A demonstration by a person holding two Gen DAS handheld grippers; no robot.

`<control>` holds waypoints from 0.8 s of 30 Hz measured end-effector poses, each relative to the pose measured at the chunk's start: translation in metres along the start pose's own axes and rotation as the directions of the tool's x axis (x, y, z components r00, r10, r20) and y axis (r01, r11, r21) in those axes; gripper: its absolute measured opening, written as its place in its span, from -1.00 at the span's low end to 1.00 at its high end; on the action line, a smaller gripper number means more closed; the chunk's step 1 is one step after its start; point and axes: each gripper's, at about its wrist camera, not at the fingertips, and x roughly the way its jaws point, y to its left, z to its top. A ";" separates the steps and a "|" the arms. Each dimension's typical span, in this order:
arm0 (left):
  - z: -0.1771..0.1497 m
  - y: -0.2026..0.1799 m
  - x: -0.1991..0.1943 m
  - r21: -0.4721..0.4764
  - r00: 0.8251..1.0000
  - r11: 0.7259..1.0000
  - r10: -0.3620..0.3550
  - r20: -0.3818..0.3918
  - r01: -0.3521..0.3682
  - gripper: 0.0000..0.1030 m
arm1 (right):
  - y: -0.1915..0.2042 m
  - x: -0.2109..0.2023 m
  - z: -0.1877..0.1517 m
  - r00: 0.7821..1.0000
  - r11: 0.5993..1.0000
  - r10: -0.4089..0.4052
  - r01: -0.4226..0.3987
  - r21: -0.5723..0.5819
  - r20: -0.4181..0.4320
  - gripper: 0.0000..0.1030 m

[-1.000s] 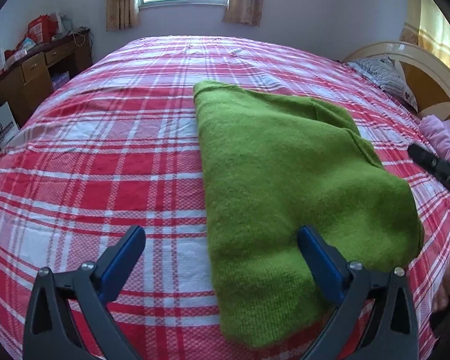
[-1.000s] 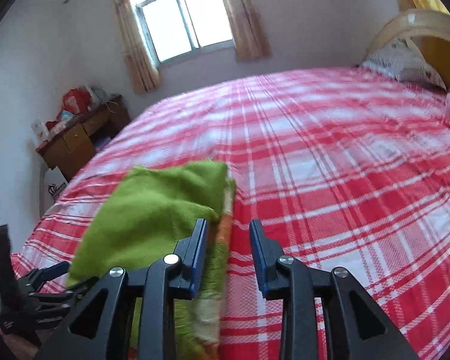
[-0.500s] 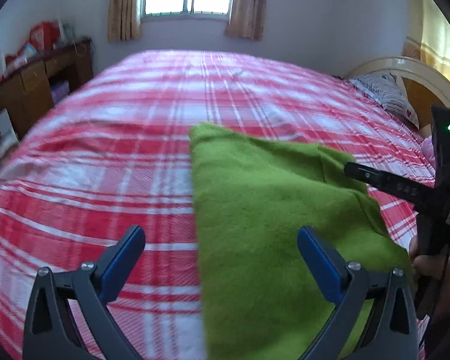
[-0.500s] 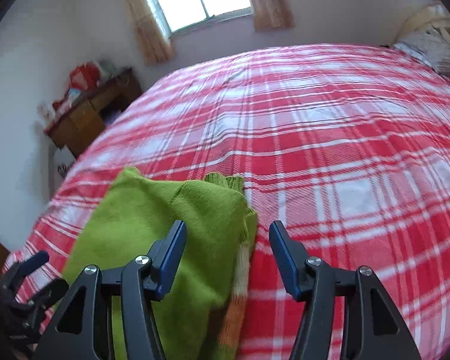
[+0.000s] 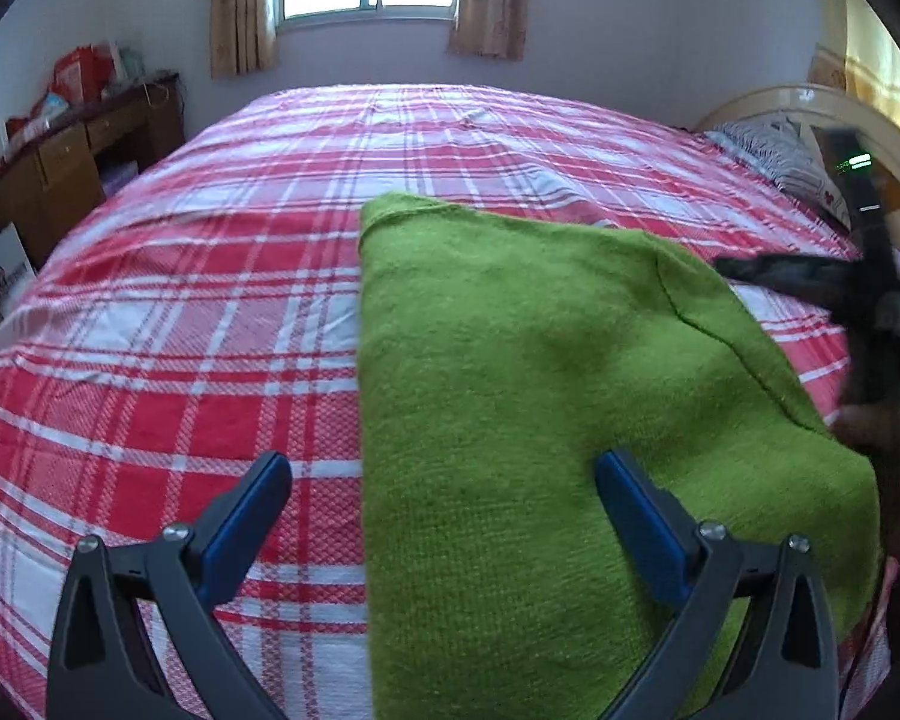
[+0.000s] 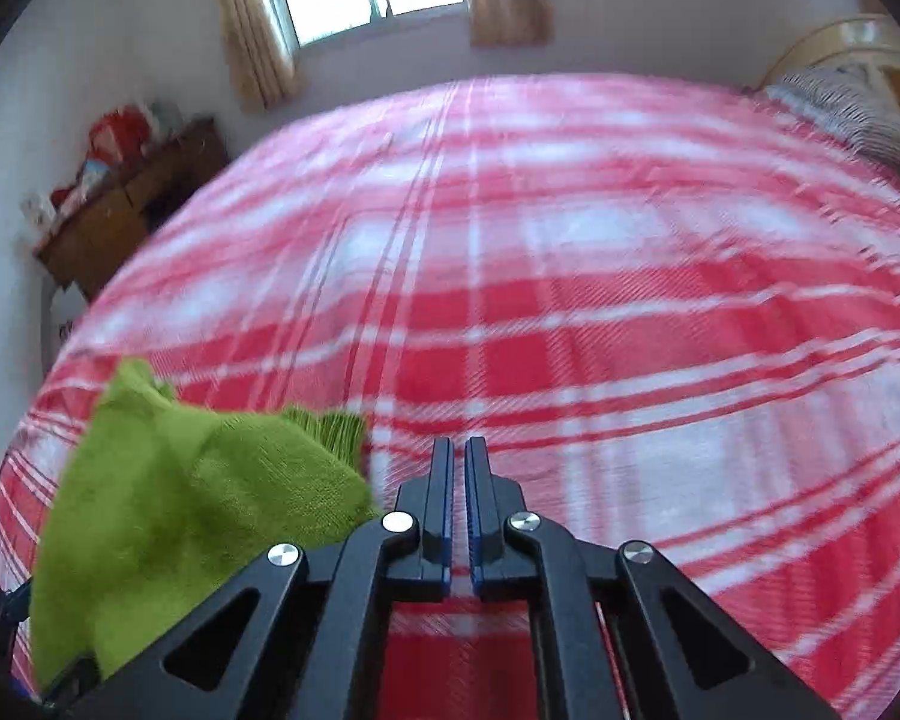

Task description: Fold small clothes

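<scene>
Both the left gripper (image 5: 441, 480) and the right gripper (image 6: 459, 450) have black angular plastic frames with triangular cutouts, silver round screws at the joints, and blue-padded fingers (image 5: 243, 519).

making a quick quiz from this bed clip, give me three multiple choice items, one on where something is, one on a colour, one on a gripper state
1. Where does the green sweater lie?
A. on the plaid bed cover
B. on the wooden desk
C. on the pillow

2. What colour are the pads of the left hand-held gripper?
A. orange
B. white
C. blue

3. How do the jaws of the right hand-held gripper stand?
A. spread wide
B. nearly together, nothing between them
C. clamped on the sweater

Answers:
1 A: the sweater rests flat on the red and white plaid bed cover.
2 C: both pads show blue.
3 B: only a thin gap shows, with the sweater off to its left.
</scene>
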 end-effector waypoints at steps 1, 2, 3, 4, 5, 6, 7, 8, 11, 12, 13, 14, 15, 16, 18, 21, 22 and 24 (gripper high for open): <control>0.001 0.001 0.002 0.002 1.000 1.000 0.005 0.000 -0.005 1.00 | 0.001 -0.016 -0.002 1.000 1.000 0.016 -0.016 0.000 0.025 -0.93; 0.002 0.001 0.002 0.005 1.000 1.000 0.011 0.000 -0.011 1.00 | 0.004 -0.033 -0.007 0.998 0.999 0.052 -0.052 -0.002 0.045 -0.93; 0.003 0.000 0.003 0.007 1.000 1.000 0.015 0.001 -0.015 1.00 | 0.009 -0.049 -0.013 0.995 0.997 0.081 -0.081 -0.007 0.057 -0.93; 0.003 0.000 0.003 0.010 1.000 1.000 0.019 0.002 -0.019 1.00 | 0.016 -0.062 -0.019 0.993 0.994 0.106 -0.106 -0.013 0.059 -0.93; 0.004 -0.001 0.004 0.014 1.000 1.000 0.025 0.004 -0.025 1.00 | 0.020 -0.070 -0.024 0.990 0.992 0.130 -0.129 -0.018 0.054 -0.92; 0.004 -0.002 0.003 0.019 1.000 0.999 0.031 0.006 -0.031 1.00 | 0.028 -0.079 -0.032 0.985 0.986 0.166 -0.165 -0.027 0.043 -0.92; 0.004 -0.003 0.003 0.022 0.999 0.999 0.035 0.008 -0.036 1.00 | 0.037 -0.084 -0.042 0.980 0.979 0.199 -0.198 -0.047 0.026 -0.90; 0.003 -0.002 0.003 0.024 0.999 0.999 0.039 0.010 -0.039 1.00 | 0.044 -0.086 -0.049 0.976 0.974 0.217 -0.216 -0.070 0.009 -0.88; 0.003 -0.003 0.003 0.028 0.999 0.999 0.040 0.009 -0.040 1.00 | 0.060 -0.067 -0.084 0.988 0.976 0.144 -0.152 -0.158 -0.062 -0.77; 0.003 -0.003 0.004 0.029 0.999 0.999 0.035 0.006 -0.035 1.00 | 0.058 -0.067 -0.091 0.990 0.977 0.143 -0.140 -0.158 0.003 -0.73; 0.003 -0.002 0.004 0.029 1.000 0.999 0.030 0.004 -0.030 1.00 | 0.055 -0.067 -0.092 0.988 0.978 0.152 -0.149 -0.147 0.009 -0.68; 0.003 -0.001 0.004 0.027 1.000 0.999 0.023 0.000 -0.023 1.00 | 0.054 -0.068 -0.091 0.987 0.978 0.159 -0.157 -0.136 0.008 -0.66; 0.003 0.000 0.005 0.024 1.000 1.000 0.016 -0.005 -0.016 1.00 | 0.052 -0.067 -0.091 0.986 0.979 0.164 -0.162 -0.123 0.004 -0.65; 0.003 0.001 0.005 0.020 1.000 1.000 0.010 -0.007 -0.010 1.00 | 0.050 -0.067 -0.092 0.986 0.979 0.167 -0.164 -0.122 0.009 -0.65; 0.003 0.001 0.005 0.011 1.000 1.000 0.006 -0.008 -0.006 1.00 | 0.050 -0.069 -0.094 0.986 0.979 0.166 -0.163 -0.124 0.015 -0.64; 0.001 0.001 0.003 0.008 1.000 1.000 0.001 -0.009 -0.001 1.00 | 0.048 -0.068 -0.094 0.983 0.977 0.181 -0.178 -0.114 0.018 -0.63; 0.001 0.003 0.003 0.006 0.999 1.000 -0.027 -0.019 0.027 1.00 | 0.045 -0.069 -0.094 0.980 0.976 0.196 -0.193 -0.102 0.019 -0.61; 0.001 0.011 0.001 -0.010 0.993 0.994 -0.106 -0.041 0.106 0.86 | 0.040 -0.067 -0.091 0.972 0.970 0.234 -0.232 -0.073 0.021 -0.53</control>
